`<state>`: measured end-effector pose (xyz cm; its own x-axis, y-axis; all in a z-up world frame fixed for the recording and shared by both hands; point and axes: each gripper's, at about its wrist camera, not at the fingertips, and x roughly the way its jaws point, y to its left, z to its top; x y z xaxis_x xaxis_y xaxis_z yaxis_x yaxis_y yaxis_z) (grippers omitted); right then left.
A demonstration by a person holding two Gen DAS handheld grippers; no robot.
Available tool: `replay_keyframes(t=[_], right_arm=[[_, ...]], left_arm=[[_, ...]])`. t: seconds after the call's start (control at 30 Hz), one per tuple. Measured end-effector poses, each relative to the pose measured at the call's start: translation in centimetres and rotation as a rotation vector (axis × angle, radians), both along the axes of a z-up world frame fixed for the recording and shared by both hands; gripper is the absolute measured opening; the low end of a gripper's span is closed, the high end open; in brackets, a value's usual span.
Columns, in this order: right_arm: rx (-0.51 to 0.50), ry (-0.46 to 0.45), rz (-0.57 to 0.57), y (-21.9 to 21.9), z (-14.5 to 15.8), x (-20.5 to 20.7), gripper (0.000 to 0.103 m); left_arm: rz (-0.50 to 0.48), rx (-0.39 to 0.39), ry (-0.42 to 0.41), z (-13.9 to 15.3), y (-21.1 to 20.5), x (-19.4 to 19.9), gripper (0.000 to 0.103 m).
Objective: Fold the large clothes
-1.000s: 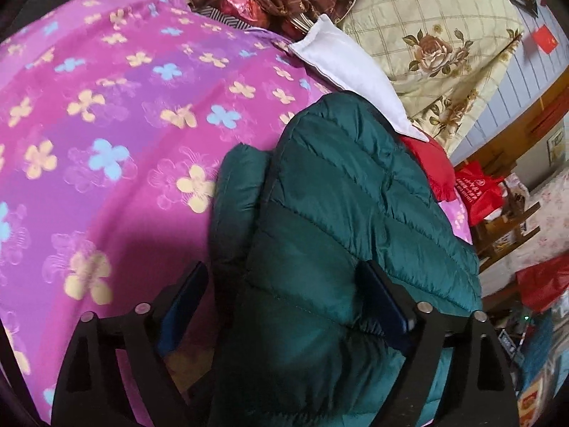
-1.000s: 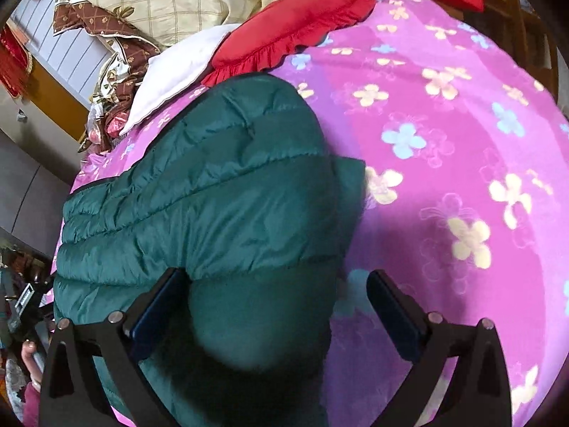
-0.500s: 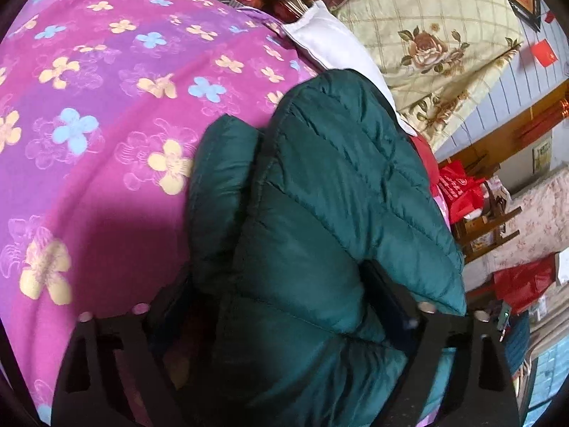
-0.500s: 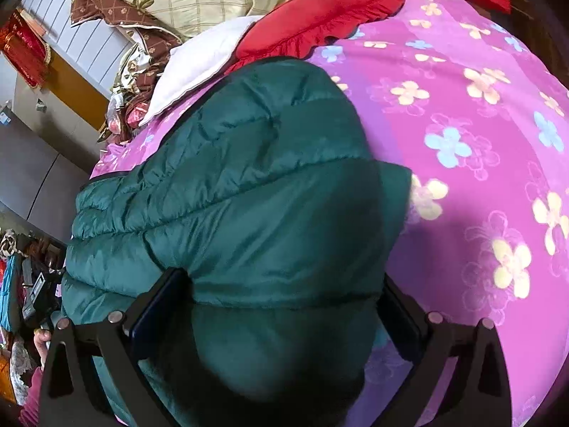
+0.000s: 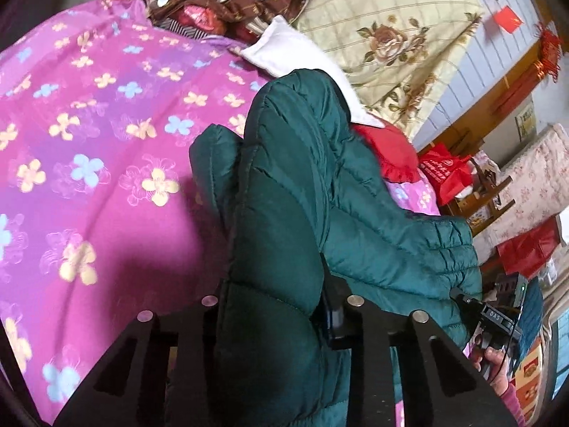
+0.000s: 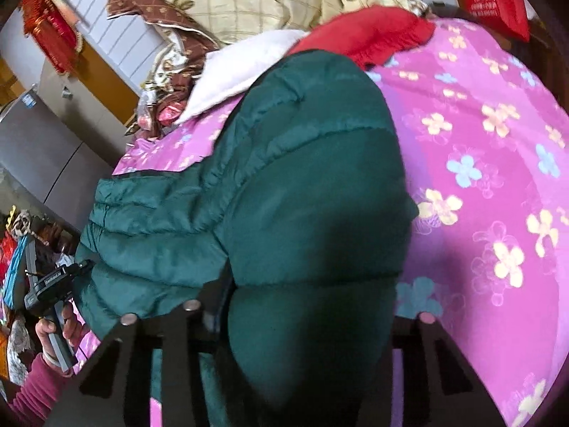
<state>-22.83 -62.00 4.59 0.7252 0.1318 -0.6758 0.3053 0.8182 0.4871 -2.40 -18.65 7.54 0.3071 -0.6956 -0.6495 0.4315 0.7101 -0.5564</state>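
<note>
A dark green puffer jacket [image 5: 306,185] lies on a pink flowered bedspread [image 5: 89,142]. My left gripper [image 5: 274,306] is shut on a bunched fold at the jacket's near edge and holds it up off the bed. In the right wrist view the same jacket [image 6: 284,178] fills the middle. My right gripper [image 6: 309,313] is shut on a thick fold of its near edge and holds it raised. The padding hides most of both pairs of fingers. Each gripper shows at the edge of the other's view, with the left in the right wrist view [image 6: 53,284].
A white pillow [image 5: 295,60], a red frilled cushion [image 5: 387,149] and a cream rose-print quilt [image 5: 384,35] lie at the head of the bed. Red bags and a wooden rack [image 5: 473,192] stand beside the bed. The bedspread [image 6: 498,178] stretches away on the right.
Both grippers went from open around the jacket's edge to shut on it. The held folds have risen off the bed and the jacket has bunched up between them.
</note>
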Motion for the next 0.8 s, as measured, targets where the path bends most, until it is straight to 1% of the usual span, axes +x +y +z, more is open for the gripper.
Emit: replay_keyframes(t=[0.13, 0.23, 0.33, 0.47, 0.57, 0.6, 0.63, 0.67, 0.73, 0.77, 0.8], right_arm=[[-0.008, -0.026, 0.017, 1.2, 2.2, -1.7, 0.038], [0.004, -0.049, 0.030, 2.3, 3.8, -3.6, 0.037], [0.019, -0.058, 0.049, 3.2, 4.7, -5.7, 0.037], [0.043, -0.042, 0.079, 4.5, 4.6, -8.9, 0.037], [0.058, -0.010, 0.086, 5.0, 3.2, -10.6, 0.038], [0.057, 0.006, 0.084, 5.1, 2.7, -10.9, 0.039], [0.053, 0.030, 0.075, 5.1, 2.0, -11.2, 0.042], [0.035, 0.062, 0.064, 5.2, 1.1, -11.2, 0.051], [-0.017, 0.126, 0.038, 5.3, -0.4, -11.1, 0.065], [-0.029, 0.146, 0.030, 5.3, -1.0, -10.9, 0.073], [-0.054, 0.153, 0.023, 5.5, -1.6, -11.0, 0.077]], left_arm=[[-0.018, -0.009, -0.013, 2.2, 1.1, -2.3, 0.007], [-0.030, -0.009, -0.026, 3.5, 2.3, -4.6, 0.007], [-0.045, -0.012, -0.019, 4.3, 3.8, -7.0, 0.006], [-0.062, 0.013, -0.004, 4.0, 5.4, -9.7, 0.007], [-0.055, 0.064, -0.001, 2.7, 5.9, -10.7, 0.008], [-0.041, 0.087, 0.014, 1.8, 6.0, -10.8, 0.010], [-0.026, 0.109, 0.028, 1.1, 6.0, -10.7, 0.013], [-0.009, 0.127, 0.041, 0.3, 6.0, -10.6, 0.015], [0.021, 0.157, 0.060, -1.0, 5.9, -10.3, 0.027], [0.036, 0.167, 0.063, -1.5, 5.9, -10.3, 0.029], [0.048, 0.171, 0.061, -1.7, 6.0, -10.3, 0.035]])
